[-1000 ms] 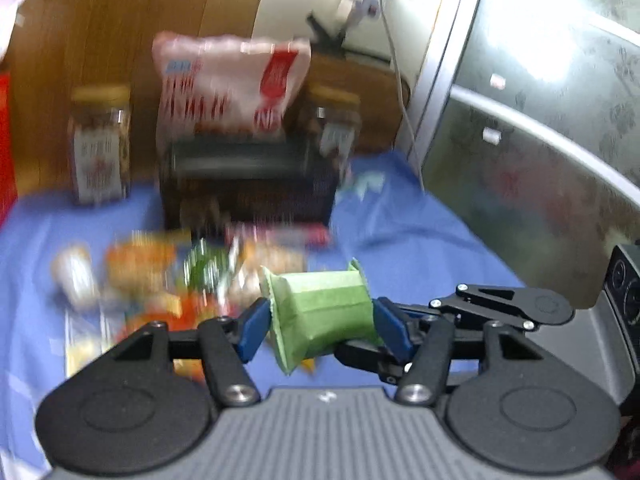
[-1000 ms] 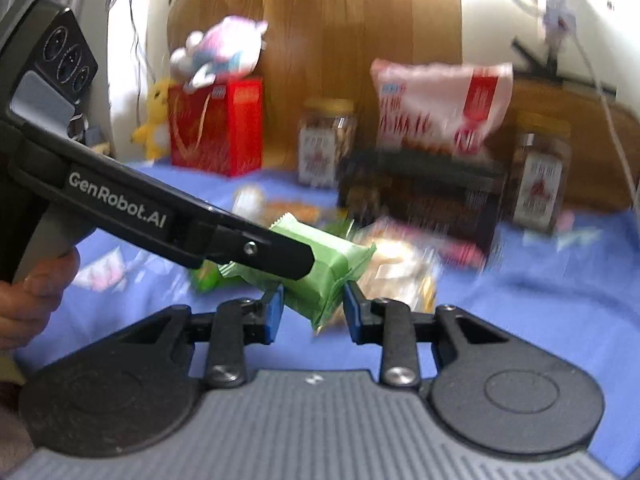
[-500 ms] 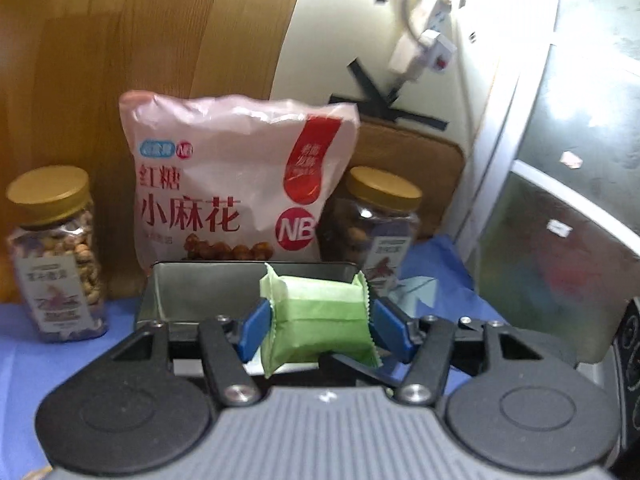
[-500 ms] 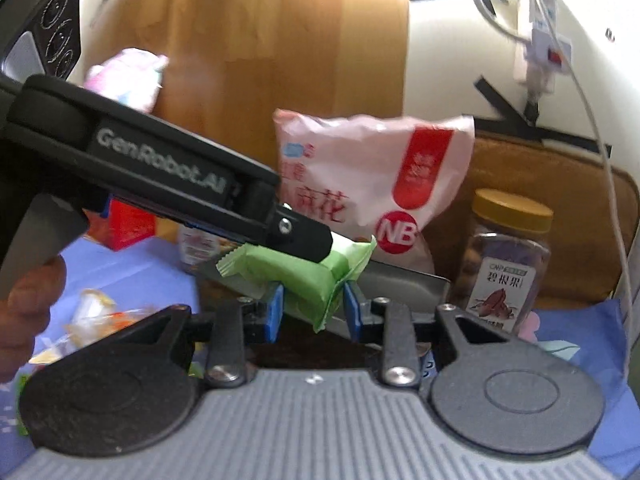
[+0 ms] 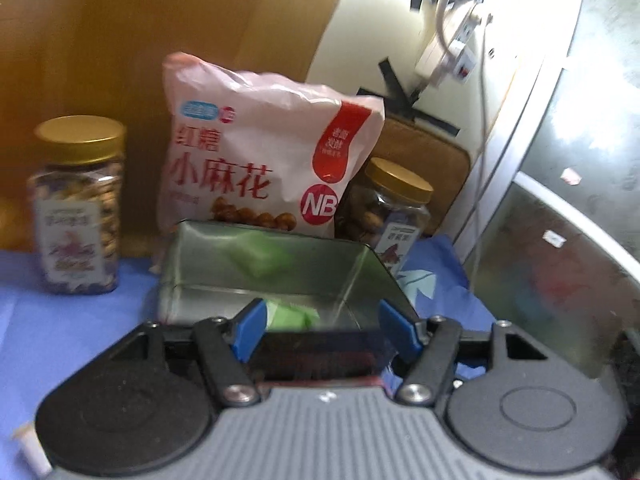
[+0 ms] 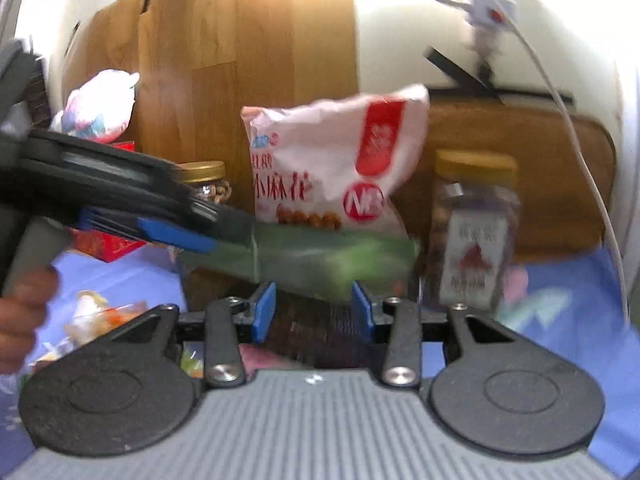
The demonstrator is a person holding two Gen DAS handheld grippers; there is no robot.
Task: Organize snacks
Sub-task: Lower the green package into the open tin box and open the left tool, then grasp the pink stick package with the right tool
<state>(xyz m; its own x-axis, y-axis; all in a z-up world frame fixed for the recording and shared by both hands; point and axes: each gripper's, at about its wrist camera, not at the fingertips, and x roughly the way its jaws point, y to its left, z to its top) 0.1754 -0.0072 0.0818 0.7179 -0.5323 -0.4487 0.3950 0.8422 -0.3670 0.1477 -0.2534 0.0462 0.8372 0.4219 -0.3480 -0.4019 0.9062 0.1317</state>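
A green snack packet (image 5: 291,317) lies inside the open metal tin (image 5: 208,276) on the blue cloth, and the tin's inner wall shows its green reflection. My left gripper (image 5: 323,330) is open and empty just above the tin's near rim. My right gripper (image 6: 313,310) is open and empty in front of the same tin (image 6: 304,258). The left gripper's arm (image 6: 120,196) reaches in from the left in the right wrist view, with its blue fingertip (image 6: 176,234) at the tin's rim.
A pink snack bag (image 5: 264,164) leans behind the tin, with a gold-lidded jar on each side (image 5: 78,204) (image 5: 386,208). Loose wrapped snacks (image 6: 100,312) lie on the cloth at left. A red box (image 6: 108,240) and a plush toy (image 6: 100,106) stand far left.
Both grippers opened and let go of the green packet. It dropped into the tin. Both grippers moved closer to the tin.
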